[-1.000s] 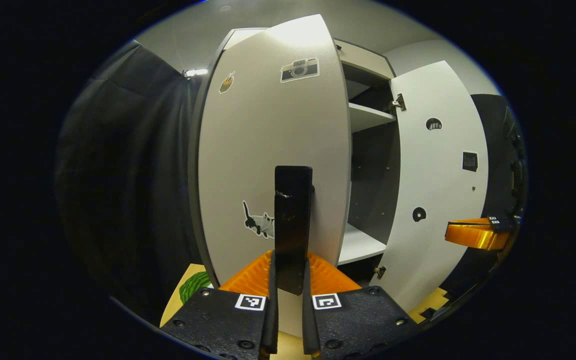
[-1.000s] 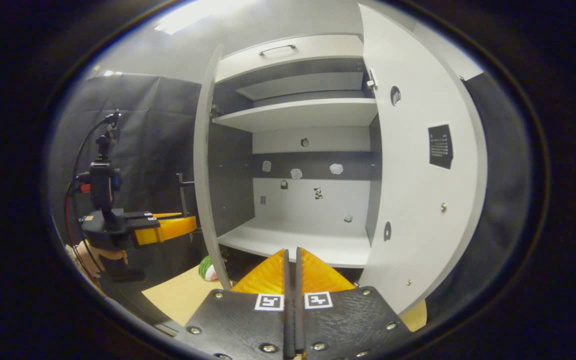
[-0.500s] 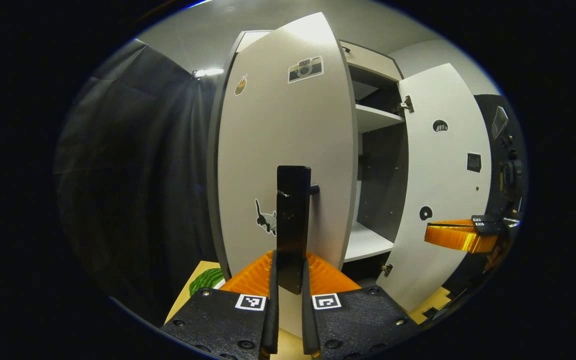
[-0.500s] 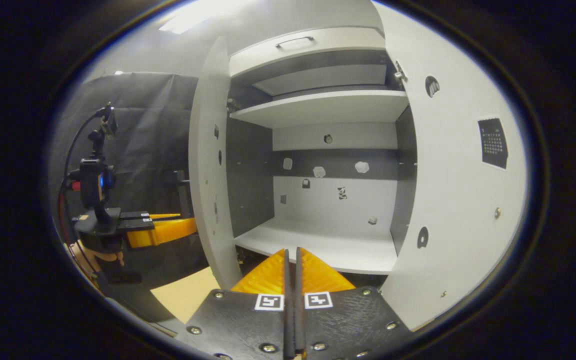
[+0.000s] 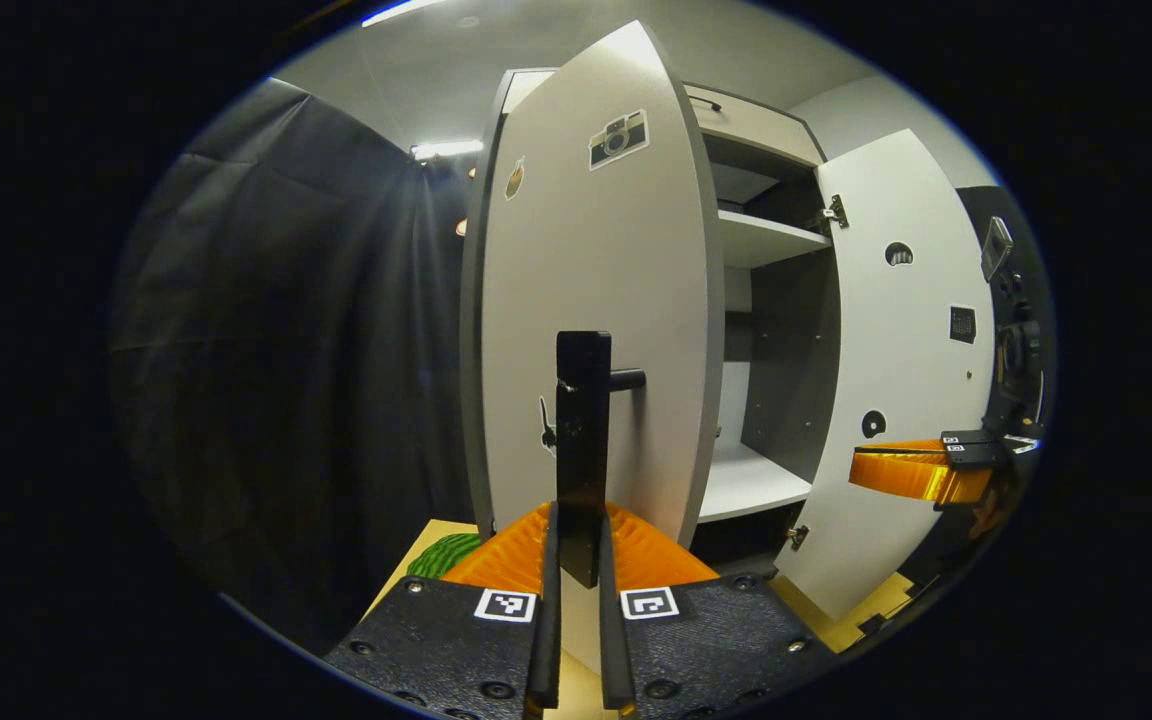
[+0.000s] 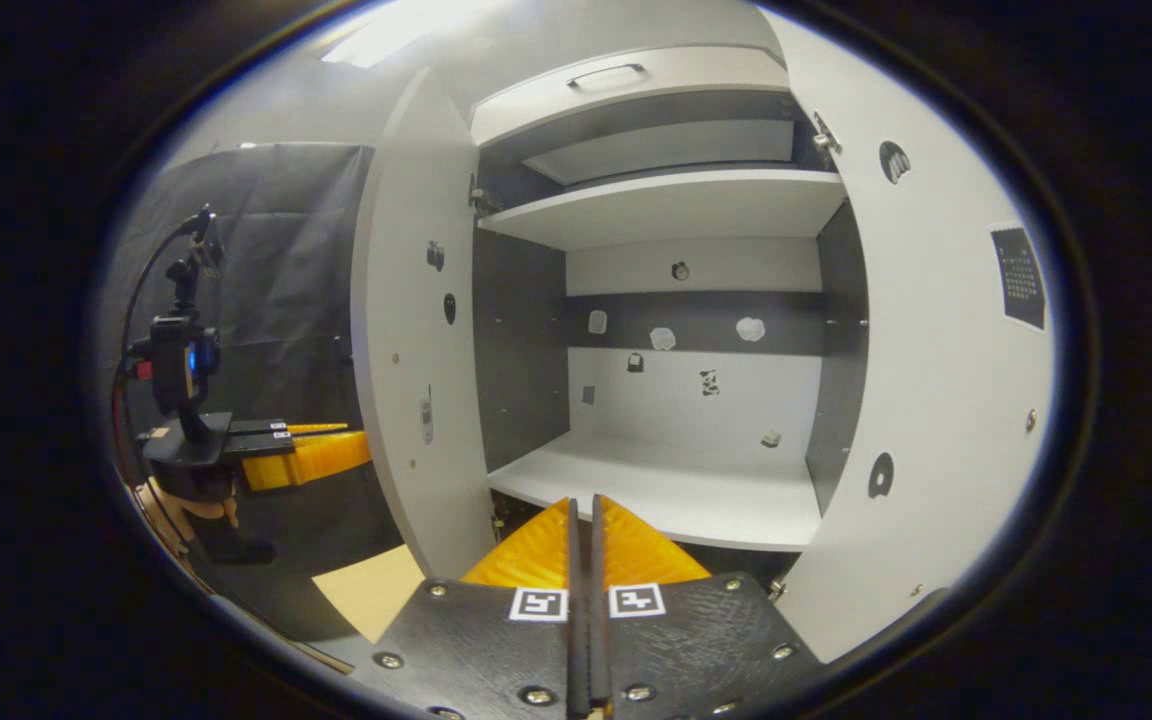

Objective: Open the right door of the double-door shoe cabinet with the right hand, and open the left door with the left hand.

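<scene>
The white shoe cabinet (image 6: pixel 671 205) stands with both doors swung out. In the left gripper view my left gripper (image 5: pixel 576 520) is shut on the black bar handle (image 5: pixel 582 400) of the left door (image 5: pixel 596 300), which bears a camera sticker. The right door (image 5: pixel 911 370) hangs wide open, and my right gripper (image 5: pixel 896 472) hovers in front of its lower part. In the right gripper view my right gripper (image 6: pixel 583 510) is shut with nothing between its fingers, facing the bare lower shelf (image 6: pixel 676 495). The left door (image 6: pixel 406 340) shows its inner face, with the left gripper (image 6: pixel 336 452) behind its edge. The right door (image 6: pixel 946 380) is at the right.
Black cloth wall (image 5: pixel 286 350) hangs left of the cabinet. A tan floor board (image 6: pixel 371 590) lies below, with a green striped thing (image 5: pixel 446 555) by the left door's foot. A drawer with a handle (image 6: pixel 626 75) tops the cabinet. A hand (image 6: pixel 186 500) holds the left gripper.
The left door has swung farther outward with my left gripper on its handle. My right gripper, still shut, now faces more squarely into the cabinet; the right door stays wide open.
</scene>
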A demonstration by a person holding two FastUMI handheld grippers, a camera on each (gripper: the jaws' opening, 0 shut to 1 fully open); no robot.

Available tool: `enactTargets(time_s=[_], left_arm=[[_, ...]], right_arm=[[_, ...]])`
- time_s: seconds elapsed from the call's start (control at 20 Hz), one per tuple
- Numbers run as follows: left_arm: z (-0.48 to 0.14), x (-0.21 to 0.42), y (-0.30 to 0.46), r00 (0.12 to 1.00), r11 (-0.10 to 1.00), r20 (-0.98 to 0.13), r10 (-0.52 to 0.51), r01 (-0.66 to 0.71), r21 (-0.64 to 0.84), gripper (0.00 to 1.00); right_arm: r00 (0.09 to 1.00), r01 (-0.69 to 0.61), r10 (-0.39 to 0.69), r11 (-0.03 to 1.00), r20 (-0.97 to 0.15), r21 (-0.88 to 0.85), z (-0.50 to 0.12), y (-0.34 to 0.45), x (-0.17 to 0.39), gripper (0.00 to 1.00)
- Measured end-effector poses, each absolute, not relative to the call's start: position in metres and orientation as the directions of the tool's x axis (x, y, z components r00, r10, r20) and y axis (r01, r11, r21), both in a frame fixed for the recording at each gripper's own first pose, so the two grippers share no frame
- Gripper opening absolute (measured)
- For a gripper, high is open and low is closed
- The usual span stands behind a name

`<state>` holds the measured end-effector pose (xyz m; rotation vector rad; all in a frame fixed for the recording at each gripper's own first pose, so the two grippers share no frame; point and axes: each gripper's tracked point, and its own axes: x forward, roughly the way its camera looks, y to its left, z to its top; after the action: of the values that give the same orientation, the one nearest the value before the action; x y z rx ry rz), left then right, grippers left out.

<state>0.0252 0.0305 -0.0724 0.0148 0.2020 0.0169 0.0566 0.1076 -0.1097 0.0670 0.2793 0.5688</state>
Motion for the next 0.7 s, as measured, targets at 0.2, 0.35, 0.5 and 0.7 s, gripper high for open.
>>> enactTargets(time_s=[0.2,0.35,0.5,0.7], left_arm=[[-0.072,0.02,0.04,0.976,0.998,-0.21,0.063,-0.059,0.024,0.11],[-0.07,0.017,0.052,0.973,0.994,-0.207,0.107,-0.098,0.051,0.1],[-0.071,0.013,0.059,0.966,0.989,-0.213,0.145,-0.138,0.05,0.04],[-0.07,0.012,0.063,0.964,0.986,-0.206,0.166,-0.16,0.044,0.02]], right_arm=[[0.785,-0.55,0.57,0.822,-0.243,0.148,-0.112,0.121,0.053,0.01],[0.773,-0.567,0.588,0.809,-0.24,0.157,-0.112,0.13,0.05,0.01],[0.763,-0.577,0.6,0.8,-0.239,0.165,-0.112,0.137,0.047,0.01],[0.756,-0.586,0.608,0.793,-0.242,0.163,-0.11,0.143,0.04,0.01]])
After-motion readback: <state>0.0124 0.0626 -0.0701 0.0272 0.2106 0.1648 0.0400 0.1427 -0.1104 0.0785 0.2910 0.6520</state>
